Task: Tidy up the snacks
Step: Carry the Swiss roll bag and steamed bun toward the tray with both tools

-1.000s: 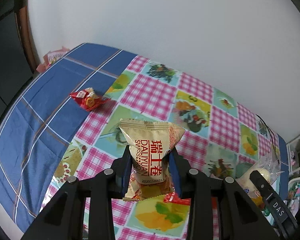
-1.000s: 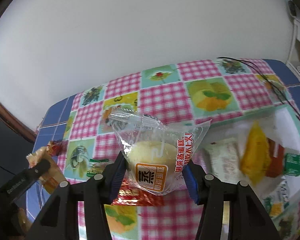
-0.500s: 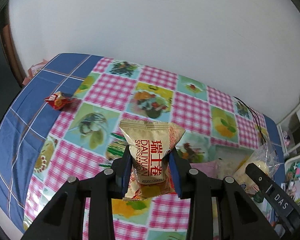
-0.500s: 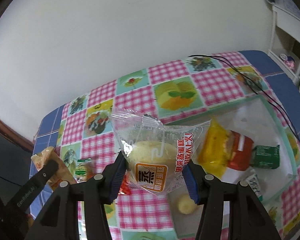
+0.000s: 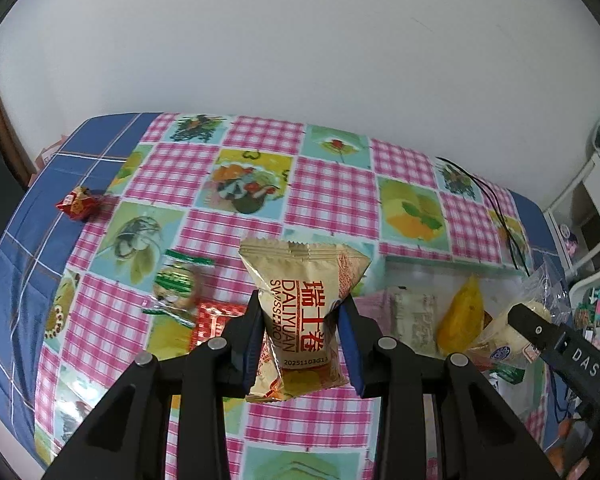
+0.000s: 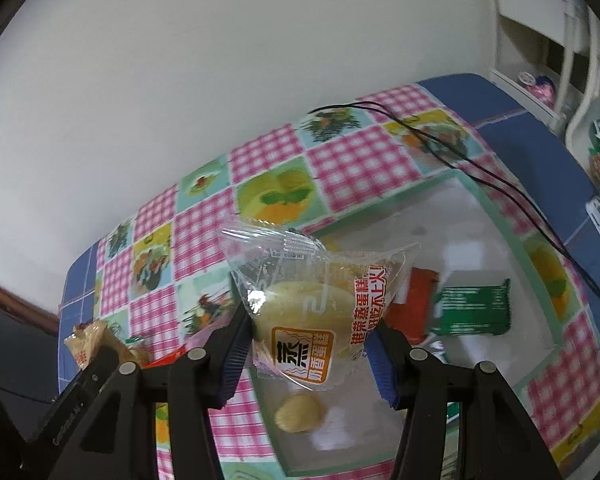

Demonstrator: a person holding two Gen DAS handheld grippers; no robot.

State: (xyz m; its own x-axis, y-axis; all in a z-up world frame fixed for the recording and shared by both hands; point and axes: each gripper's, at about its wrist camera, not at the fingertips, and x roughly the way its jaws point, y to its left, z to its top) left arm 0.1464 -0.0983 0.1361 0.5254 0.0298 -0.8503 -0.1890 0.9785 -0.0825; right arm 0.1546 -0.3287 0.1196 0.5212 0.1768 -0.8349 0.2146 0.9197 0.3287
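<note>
Only left wrist view shows red candy (image 5: 77,208) on tablecloth (image 5: 332,196)

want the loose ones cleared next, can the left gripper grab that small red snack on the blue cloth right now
Probably not yet: the left gripper is shut on the gold swiss roll pack, so its jaws are full. The small red snack itself lies alone, unobstructed.

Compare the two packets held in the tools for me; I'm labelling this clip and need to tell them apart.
The gold Swiss roll packet in the left tool is opaque foil with red lettering; the steamed cake packet in the right tool is clear plastic, showing a pale round cake. The gold packet is narrower, the clear one wider. Both are sealed, pinched at their sides and held above the table.
</note>
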